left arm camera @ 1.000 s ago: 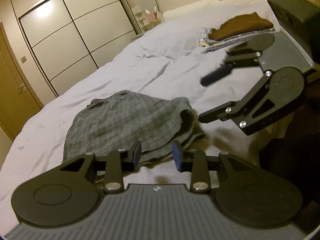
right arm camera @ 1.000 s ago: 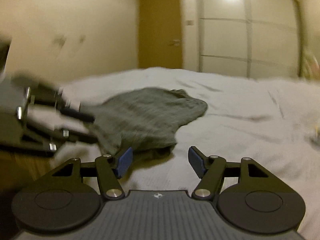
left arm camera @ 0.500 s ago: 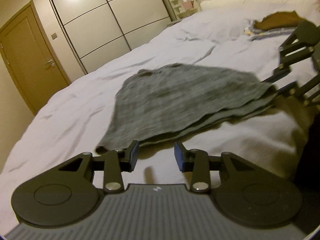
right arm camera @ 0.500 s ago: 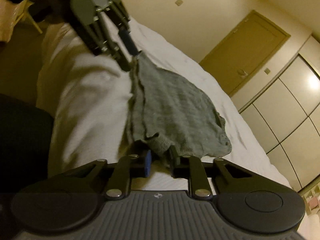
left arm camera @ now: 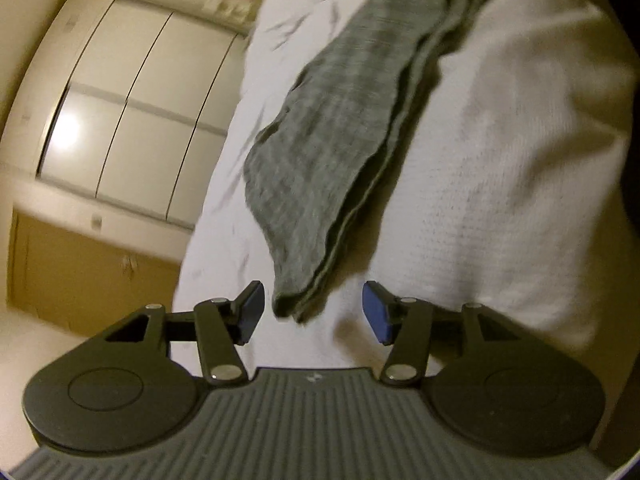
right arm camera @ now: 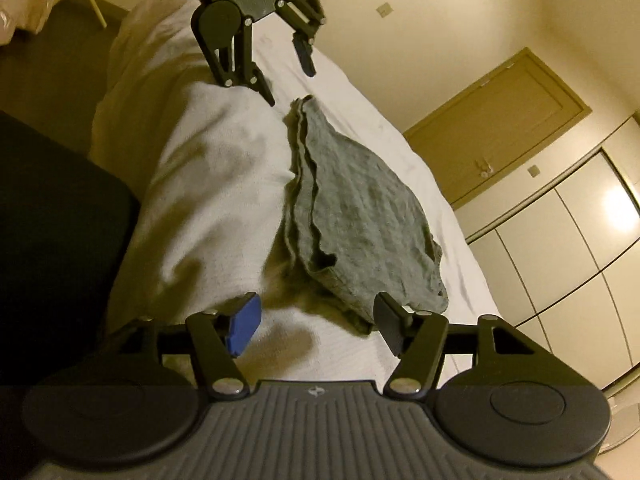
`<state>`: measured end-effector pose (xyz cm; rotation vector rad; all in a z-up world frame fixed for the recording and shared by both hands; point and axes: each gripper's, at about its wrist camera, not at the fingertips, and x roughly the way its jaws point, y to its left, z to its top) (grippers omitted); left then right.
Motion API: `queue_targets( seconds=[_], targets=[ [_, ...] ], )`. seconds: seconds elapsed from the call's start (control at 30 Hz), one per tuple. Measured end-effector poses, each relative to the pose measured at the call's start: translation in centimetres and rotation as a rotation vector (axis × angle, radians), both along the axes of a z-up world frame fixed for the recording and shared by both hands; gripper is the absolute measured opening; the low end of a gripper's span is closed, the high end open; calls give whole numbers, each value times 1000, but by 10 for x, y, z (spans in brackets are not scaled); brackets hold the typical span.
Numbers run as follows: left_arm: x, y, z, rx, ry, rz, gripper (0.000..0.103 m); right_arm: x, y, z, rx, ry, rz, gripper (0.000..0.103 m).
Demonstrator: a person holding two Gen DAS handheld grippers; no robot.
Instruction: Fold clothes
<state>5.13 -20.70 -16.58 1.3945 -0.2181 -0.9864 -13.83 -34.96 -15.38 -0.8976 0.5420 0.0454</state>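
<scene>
Your grey garment [right arm camera: 352, 216] lies flat on the white bed [right arm camera: 216, 168], folded over on itself so that several layered edges run along the side nearest the bed's edge. Take the garment as your landmark. Your left gripper [left arm camera: 313, 312] sits at one narrow end of it, jaws spread wide apart, with the garment's corner lying just ahead of the gap and clear of both blue pads [left arm camera: 252, 312] (nothing is pinched there). Your right gripper [right arm camera: 316, 326] is at the opposite end, jaws likewise wide apart and empty; the bunched end of the garment lies just in front of the dark far pad, and whether the two touch cannot be told from this angle.

In the right wrist view the left gripper [right arm camera: 290, 84] hangs beyond the garment's far tip, its fingers parted and off the cloth.

Past the garment, across the bed, stand a brown door [right arm camera: 500, 120] and pale sliding wardrobe doors [right arm camera: 568, 248]. On the near side of the garment, beyond the bed's edge, something dark [right arm camera: 52, 216] fills the frame's edge; what it is cannot be told.
</scene>
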Motion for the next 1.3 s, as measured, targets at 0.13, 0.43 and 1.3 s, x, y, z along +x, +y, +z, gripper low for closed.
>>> queue_targets(
  seconds=[0.13,0.43,1.3],
  targets=[
    [12,-15,-12,40,-81,-87,47,14,4,-4,-28,-4,-2,62],
    [35,-39,-31,95,-122,-146,9,34,7,-20,-155,19,32,58],
    [-79,72,116,149,168,-219,4,-92,21,103,205,52,91,9]
  ],
)
